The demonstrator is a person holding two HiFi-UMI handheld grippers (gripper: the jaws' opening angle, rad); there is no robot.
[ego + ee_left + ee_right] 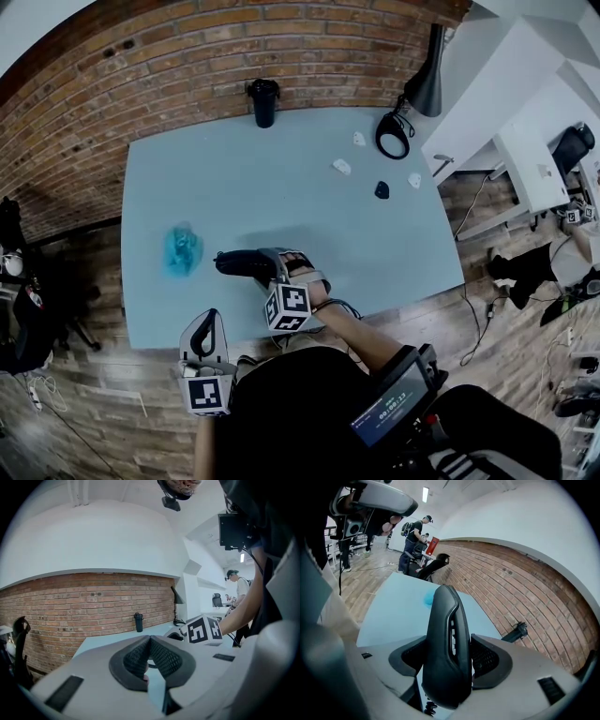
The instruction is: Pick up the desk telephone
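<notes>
- Right gripper (277, 269) is clamped on the black telephone handset (445, 634). Both pads are pressed on its sides and the handset stands upright between the jaws.
- In the head view the handset sticks out toward 9 o'clock from the gripper, over the near half of the table (234, 178), around 6 o'clock of the tabletop.
- A coiled cord (426, 708) hangs below the handset. No phone base is visible in any view.
- Left gripper (208, 323) has its jaws together with nothing between them. It is parked off the near table edge at 7 o'clock and is idle.
- Blue object (182, 251) is at 9 o'clock of the handset, near but apart. Black bottle (263, 101) is at the far edge, 12 o'clock.
- Progress: the grasp looks done and the handset appears off the surface. I can't confirm how far it has cleared. What's left is finishing the lift and keeping the cord free.
</notes>
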